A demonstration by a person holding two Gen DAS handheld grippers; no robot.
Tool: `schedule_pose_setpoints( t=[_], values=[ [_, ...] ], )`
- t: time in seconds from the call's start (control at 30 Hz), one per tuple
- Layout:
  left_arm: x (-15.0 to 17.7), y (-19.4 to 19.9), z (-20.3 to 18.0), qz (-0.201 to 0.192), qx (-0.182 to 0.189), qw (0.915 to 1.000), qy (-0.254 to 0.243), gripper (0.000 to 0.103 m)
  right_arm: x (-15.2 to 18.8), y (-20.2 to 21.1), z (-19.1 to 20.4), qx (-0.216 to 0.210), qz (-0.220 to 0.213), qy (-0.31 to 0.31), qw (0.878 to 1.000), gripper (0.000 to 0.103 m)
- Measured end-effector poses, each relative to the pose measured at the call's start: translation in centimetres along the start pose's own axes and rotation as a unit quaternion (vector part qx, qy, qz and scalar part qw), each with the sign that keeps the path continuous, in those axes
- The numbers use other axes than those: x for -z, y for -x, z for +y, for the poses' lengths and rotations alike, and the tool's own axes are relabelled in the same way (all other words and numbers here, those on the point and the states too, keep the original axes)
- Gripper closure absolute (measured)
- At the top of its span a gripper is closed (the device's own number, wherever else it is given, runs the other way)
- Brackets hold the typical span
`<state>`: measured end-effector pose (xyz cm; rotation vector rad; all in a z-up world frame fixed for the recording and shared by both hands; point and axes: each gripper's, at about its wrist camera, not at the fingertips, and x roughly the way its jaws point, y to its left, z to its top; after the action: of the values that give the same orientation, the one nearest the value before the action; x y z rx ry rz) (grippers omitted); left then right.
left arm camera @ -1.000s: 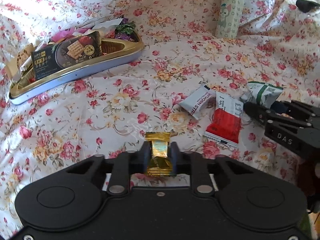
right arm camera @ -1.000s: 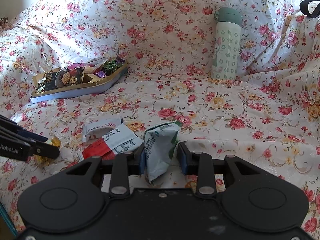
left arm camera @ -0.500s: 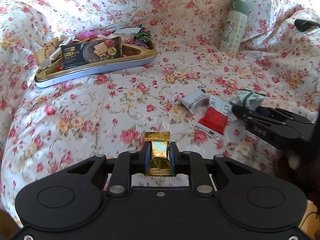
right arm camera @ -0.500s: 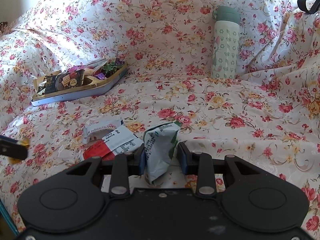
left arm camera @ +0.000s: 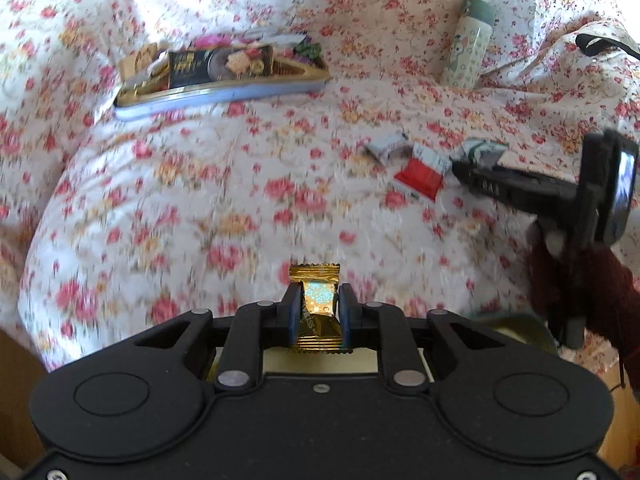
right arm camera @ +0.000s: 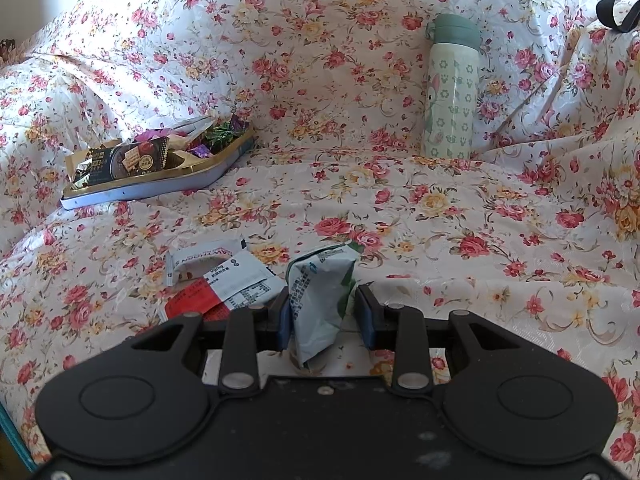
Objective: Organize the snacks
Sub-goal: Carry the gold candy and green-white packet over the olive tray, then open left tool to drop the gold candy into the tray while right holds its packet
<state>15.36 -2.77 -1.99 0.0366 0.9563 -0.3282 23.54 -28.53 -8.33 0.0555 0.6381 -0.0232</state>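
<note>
My left gripper (left arm camera: 319, 307) is shut on a gold candy wrapper (left arm camera: 317, 312) and holds it raised above the floral cloth. My right gripper (right arm camera: 322, 308) has its jaws around a white-and-green snack packet (right arm camera: 320, 300) that stands on the cloth; its left pad touches the packet, and a small gap shows at the right pad. A red-and-white sachet (right arm camera: 224, 294) and a white packet (right arm camera: 200, 258) lie just left of it. The gold-rimmed tin tray (right arm camera: 160, 190) with several snacks sits at the far left; it also shows in the left wrist view (left arm camera: 224, 90).
A pale green bottle (right arm camera: 452, 88) stands upright at the back right, against the raised cloth-covered back. A black strap (right arm camera: 618, 10) lies at the top right. The right gripper (left arm camera: 460, 166) shows in the left wrist view, by the loose packets.
My left gripper has pulled back and risen with the gold candy, so the tray and packets look farther away. The right gripper has stayed around the white-and-green packet.
</note>
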Motion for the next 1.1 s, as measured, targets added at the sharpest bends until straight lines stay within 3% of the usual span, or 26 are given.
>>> schedule_pose_setpoints(
  t=[0.47, 0.83, 1.1],
  values=[
    [2.9, 1.8, 1.3, 0.002, -0.003, 0.9996, 0.027, 0.077, -0.3, 2.3, 1.4, 0.027, 0.007, 0.035, 0.999, 0.079],
    [3.7, 3.1, 0.3, -0.005, -0.016, 0.9996, 0.022, 0.077, -0.2, 12.1, 4.2, -0.012, -0.045, 0.031, 0.998, 0.079],
    [4.5, 3.5, -0.5, 0.001, -0.043, 0.9988, 0.023, 0.077, 2.2, 18.1, 7.0, -0.047, -0.048, 0.032, 0.997, 0.079]
  ],
)
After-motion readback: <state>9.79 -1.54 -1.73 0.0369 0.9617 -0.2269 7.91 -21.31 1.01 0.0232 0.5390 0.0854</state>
